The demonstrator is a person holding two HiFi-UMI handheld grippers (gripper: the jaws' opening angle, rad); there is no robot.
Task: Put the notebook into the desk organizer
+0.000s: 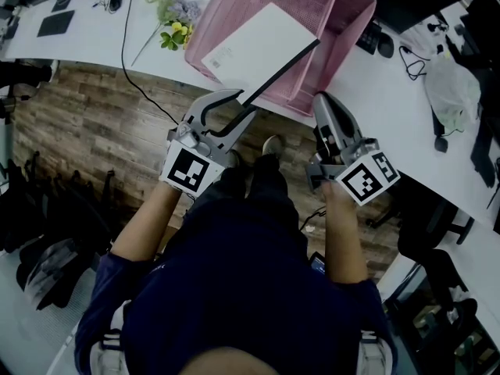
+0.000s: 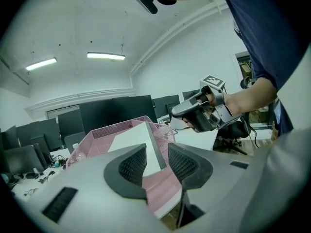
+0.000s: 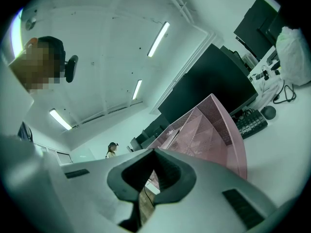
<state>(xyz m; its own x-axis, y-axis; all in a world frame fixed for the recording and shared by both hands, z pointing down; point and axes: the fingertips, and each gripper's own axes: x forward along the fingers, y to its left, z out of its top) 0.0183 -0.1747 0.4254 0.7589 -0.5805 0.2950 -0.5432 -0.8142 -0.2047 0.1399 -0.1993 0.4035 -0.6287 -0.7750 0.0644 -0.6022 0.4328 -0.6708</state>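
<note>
The white notebook [image 1: 258,45] with a dark spine lies tilted in the pink mesh desk organizer [image 1: 351,14] on the white desk. Its lower corner sticks out over the organizer's near rim. My left gripper [image 1: 244,102] is at that corner, open. In the left gripper view the notebook's [image 2: 131,142] dark edge runs between the spread jaws of the left gripper [image 2: 156,152], and the pads stand apart from it. My right gripper [image 1: 322,100] hovers just right of the notebook near the desk edge, shut and empty; in its own view its [image 3: 153,154] tips meet before the organizer [image 3: 209,130].
A flower sprig [image 1: 176,22] and a black cable [image 1: 133,69] lie left of the organizer. A keyboard and mouse [image 1: 375,41] and a white bag [image 1: 453,92] sit to its right. Wooden floor [image 1: 86,123] lies below the desk edge; an office chair [image 1: 437,233] stands lower right.
</note>
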